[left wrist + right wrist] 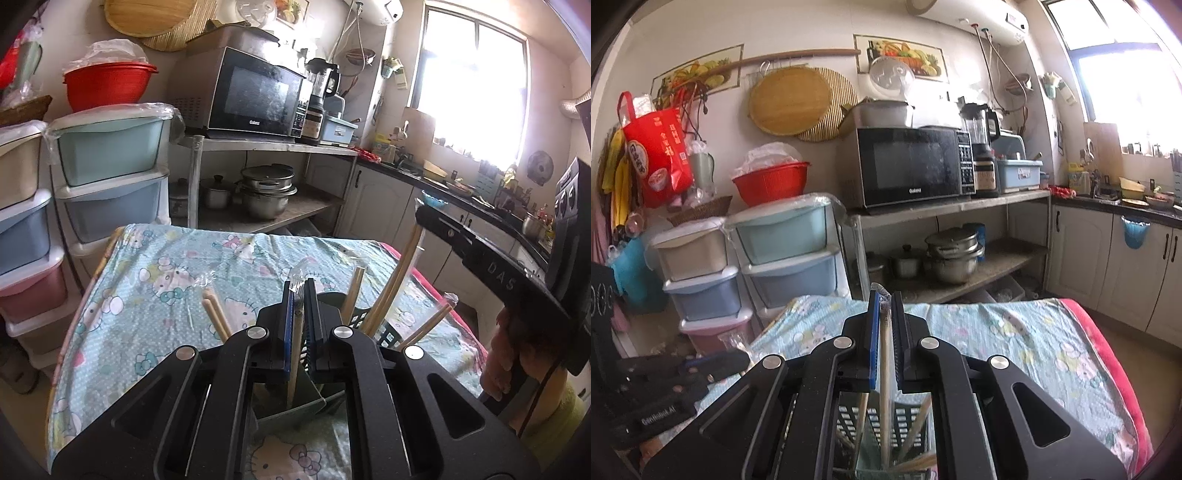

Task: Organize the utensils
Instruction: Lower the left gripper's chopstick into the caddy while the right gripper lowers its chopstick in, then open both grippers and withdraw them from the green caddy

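Lower centre of each view, the left gripper (300, 295) and right gripper (885, 306) each pinch wrapped chopsticks (295, 343) upright, seemingly to drop them into the black holder (886, 424); others (388, 288) already lean inside.

We see our right gripper (885, 295) closed on a wrapped pair of chopsticks (885, 354), held upright over a black slotted basket (849, 417) where other chopsticks (916, 428) lean. The basket sits on a table with a cartoon-print cloth (1015, 332). At lower left, our left gripper (683, 373) shows. Behind stand a microwave (912, 166) and stacked drawers (786, 251).
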`<move>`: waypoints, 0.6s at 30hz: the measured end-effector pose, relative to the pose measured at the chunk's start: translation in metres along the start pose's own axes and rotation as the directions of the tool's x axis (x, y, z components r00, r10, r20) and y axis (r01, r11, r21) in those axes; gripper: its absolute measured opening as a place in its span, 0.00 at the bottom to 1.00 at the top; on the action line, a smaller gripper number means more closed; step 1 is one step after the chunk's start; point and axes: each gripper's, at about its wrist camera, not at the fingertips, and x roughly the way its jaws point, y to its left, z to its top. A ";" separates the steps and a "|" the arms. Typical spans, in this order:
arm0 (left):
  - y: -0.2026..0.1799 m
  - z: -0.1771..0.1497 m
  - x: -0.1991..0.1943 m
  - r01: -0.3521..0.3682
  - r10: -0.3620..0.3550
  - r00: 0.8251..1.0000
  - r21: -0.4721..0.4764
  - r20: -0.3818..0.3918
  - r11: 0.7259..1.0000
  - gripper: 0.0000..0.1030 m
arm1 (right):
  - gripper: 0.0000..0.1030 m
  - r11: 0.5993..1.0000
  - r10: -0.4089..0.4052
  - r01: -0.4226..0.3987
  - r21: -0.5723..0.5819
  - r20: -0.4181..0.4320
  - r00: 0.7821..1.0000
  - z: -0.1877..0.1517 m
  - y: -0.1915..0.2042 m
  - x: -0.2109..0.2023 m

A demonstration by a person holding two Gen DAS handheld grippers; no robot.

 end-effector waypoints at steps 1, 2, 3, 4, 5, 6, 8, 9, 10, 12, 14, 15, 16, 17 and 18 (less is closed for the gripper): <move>0.001 0.000 -0.001 -0.004 0.004 1.000 -0.001 0.000 1.000 0.03 | 0.08 1.000 -0.004 0.004 0.002 -0.005 1.000 -0.001 -0.001 -0.001; 0.002 0.000 -0.002 -0.009 0.009 1.000 -0.005 0.000 1.000 0.03 | 0.14 1.000 -0.010 0.010 0.005 -0.008 1.000 -0.002 -0.002 -0.001; 0.003 0.000 -0.003 -0.012 0.012 1.000 -0.008 -0.001 1.000 0.03 | 0.20 1.000 -0.012 0.012 0.009 -0.011 1.000 -0.004 -0.002 -0.003; 0.004 0.000 -0.004 -0.014 0.014 1.000 -0.010 -0.001 1.000 0.04 | 0.22 1.000 -0.014 0.015 0.016 -0.015 1.000 -0.005 -0.005 -0.005; 0.006 -0.001 -0.005 -0.020 0.020 1.000 -0.014 -0.001 1.000 0.06 | 0.24 1.000 -0.018 0.019 0.019 -0.018 1.000 -0.006 -0.006 -0.007; 0.007 -0.001 -0.006 -0.024 0.024 1.000 -0.018 0.000 1.000 0.12 | 0.25 1.000 -0.022 0.022 0.020 -0.020 1.000 -0.007 -0.007 -0.009; 0.011 -0.001 -0.008 -0.030 0.030 1.000 -0.031 0.004 0.999 0.22 | 0.27 0.999 -0.032 0.032 0.019 -0.024 0.999 -0.008 -0.009 -0.015; 0.013 -0.001 -0.009 -0.033 0.034 0.999 -0.036 0.006 0.999 0.24 | 0.29 0.999 -0.036 0.036 0.020 -0.026 0.999 -0.009 -0.009 -0.018; 0.014 -0.002 -0.010 -0.036 0.036 0.999 -0.038 0.007 0.999 0.26 | 0.30 0.999 -0.039 0.040 0.020 -0.028 0.999 -0.010 -0.010 -0.021; 0.016 -0.003 -0.013 -0.041 0.041 0.999 -0.043 0.011 0.998 0.32 | 0.31 0.999 -0.047 0.047 0.017 -0.033 0.998 -0.011 -0.011 -0.026; 0.018 -0.004 -0.016 -0.045 0.045 0.999 -0.047 0.016 0.998 0.39 | 0.32 0.998 -0.055 0.056 0.015 -0.037 0.998 -0.014 -0.013 -0.033; 0.018 -0.005 -0.018 -0.047 0.048 0.999 -0.048 0.017 0.998 0.43 | 0.33 0.998 -0.058 0.059 0.015 -0.040 0.998 -0.015 -0.014 -0.036; 0.019 -0.006 -0.020 -0.048 0.049 0.999 -0.048 0.018 0.998 0.44 | 0.33 0.998 -0.060 0.061 0.015 -0.041 0.997 -0.017 -0.014 -0.039; 0.019 -0.008 -0.022 -0.047 0.048 0.999 -0.049 0.019 0.998 0.46 | 0.33 0.998 -0.063 0.063 0.014 -0.042 0.997 -0.018 -0.015 -0.042; 0.019 -0.010 -0.023 -0.048 0.049 0.999 -0.049 0.020 0.998 0.50 | 0.34 0.998 -0.064 0.065 0.013 -0.044 0.997 -0.020 -0.015 -0.045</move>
